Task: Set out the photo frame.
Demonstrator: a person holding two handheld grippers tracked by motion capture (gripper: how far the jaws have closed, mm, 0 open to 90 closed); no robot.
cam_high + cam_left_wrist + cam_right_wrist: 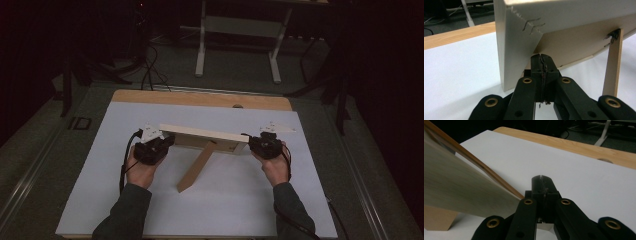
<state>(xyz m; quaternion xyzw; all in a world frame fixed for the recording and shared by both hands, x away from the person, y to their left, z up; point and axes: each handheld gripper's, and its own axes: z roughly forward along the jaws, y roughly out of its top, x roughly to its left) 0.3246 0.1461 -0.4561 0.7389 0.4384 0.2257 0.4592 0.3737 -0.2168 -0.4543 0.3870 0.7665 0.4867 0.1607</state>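
High view, left claw (159, 141), right claw (261, 141) shut, flanking picture frame (202, 134)

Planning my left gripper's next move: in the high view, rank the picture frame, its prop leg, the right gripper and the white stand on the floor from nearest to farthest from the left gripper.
1. Picture frame, right beside the left gripper.
2. Prop leg, centre, slanting toward the person.
3. Right gripper, at the frame's far end.
4. White stand, on the floor beyond the table.

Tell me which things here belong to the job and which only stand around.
Job: picture frame, its prop leg, left gripper, right gripper, both with fingers shut beside the frame.
Standing around: white sheet, wooden table, white stand, floor cables.
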